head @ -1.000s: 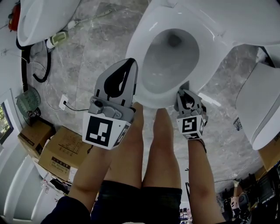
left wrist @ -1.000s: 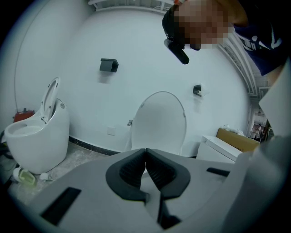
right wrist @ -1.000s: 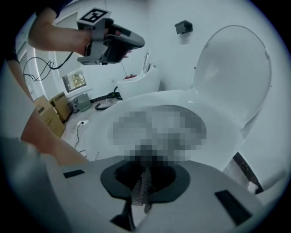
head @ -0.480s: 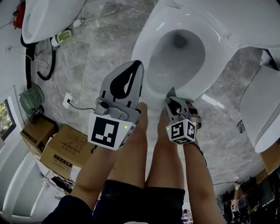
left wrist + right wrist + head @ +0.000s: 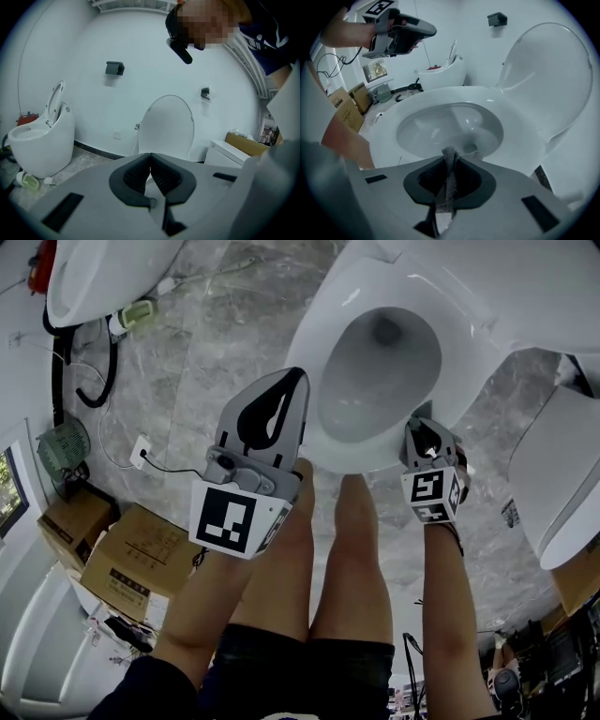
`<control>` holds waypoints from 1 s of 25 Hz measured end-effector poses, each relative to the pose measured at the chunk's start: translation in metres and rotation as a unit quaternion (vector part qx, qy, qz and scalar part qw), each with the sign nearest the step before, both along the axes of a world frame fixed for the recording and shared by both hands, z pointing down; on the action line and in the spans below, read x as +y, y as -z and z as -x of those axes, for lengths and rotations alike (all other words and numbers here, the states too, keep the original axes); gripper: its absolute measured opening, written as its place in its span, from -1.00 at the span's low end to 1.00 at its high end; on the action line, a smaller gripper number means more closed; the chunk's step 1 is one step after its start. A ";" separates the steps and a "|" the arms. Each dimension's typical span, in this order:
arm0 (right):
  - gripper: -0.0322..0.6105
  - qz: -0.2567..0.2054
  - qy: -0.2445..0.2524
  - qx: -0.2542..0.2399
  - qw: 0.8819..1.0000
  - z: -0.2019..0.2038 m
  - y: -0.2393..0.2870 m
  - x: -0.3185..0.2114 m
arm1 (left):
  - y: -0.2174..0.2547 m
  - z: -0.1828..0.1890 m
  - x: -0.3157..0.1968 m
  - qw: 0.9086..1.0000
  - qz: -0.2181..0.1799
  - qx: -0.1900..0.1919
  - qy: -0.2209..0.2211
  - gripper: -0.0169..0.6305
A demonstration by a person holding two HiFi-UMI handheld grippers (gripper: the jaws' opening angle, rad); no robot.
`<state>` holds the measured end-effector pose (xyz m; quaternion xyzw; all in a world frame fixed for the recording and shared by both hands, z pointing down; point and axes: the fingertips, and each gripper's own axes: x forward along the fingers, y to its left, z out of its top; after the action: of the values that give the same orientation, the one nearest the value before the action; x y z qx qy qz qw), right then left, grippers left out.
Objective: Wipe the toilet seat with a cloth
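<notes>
The person stands over the toilet with a gripper in each hand. The right gripper [image 5: 422, 420] is down at the toilet seat [image 5: 330, 326], at about 5 o'clock on the bowl's rim. Its jaws are closed tight on a grey mesh cloth [image 5: 449, 180], pinched into a narrow strip that pokes out past the tips. That end lies right at the near edge of the seat, but I cannot tell whether it presses on the white surface. The rest of the cloth hangs back between the jaws.

The left gripper [image 5: 289, 381] is held up in the air at about 8 o'clock from the bowl, clear of the seat. Its jaws meet at the tips with nothing between them.

The lid [image 5: 553, 70] stands raised behind the bowl. A second toilet [image 5: 94, 277] sits off at 10 o'clock across the marble floor [image 5: 216, 324], and cardboard boxes [image 5: 131, 568] are stacked at 8 o'clock.
</notes>
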<state>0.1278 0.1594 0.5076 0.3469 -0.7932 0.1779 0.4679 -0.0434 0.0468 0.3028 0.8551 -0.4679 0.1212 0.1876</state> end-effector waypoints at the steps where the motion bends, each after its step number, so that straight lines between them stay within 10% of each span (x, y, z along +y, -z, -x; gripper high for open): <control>1: -0.70 0.014 0.003 -0.008 1.000 0.016 -0.002 0.009 | 0.001 0.001 -0.001 1.000 0.000 0.000 0.001 -0.89; 10: -0.71 0.111 0.028 -0.114 0.987 0.155 0.009 0.064 | 0.002 0.004 -0.007 1.000 0.000 -0.002 0.003 -0.89; 21: -0.70 0.060 0.097 0.045 0.992 0.026 -0.017 -0.005 | -0.002 0.012 -0.008 1.000 0.005 0.006 0.010 -0.89; 25: -0.70 0.053 0.030 0.051 0.997 -0.005 -0.011 -0.023 | -0.004 0.019 -0.008 1.000 0.005 0.001 0.009 -0.89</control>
<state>0.1324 0.1368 0.5184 0.3062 -0.7677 0.1872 0.5308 -0.0628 0.0389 0.3065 0.8500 -0.4748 0.1213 0.1935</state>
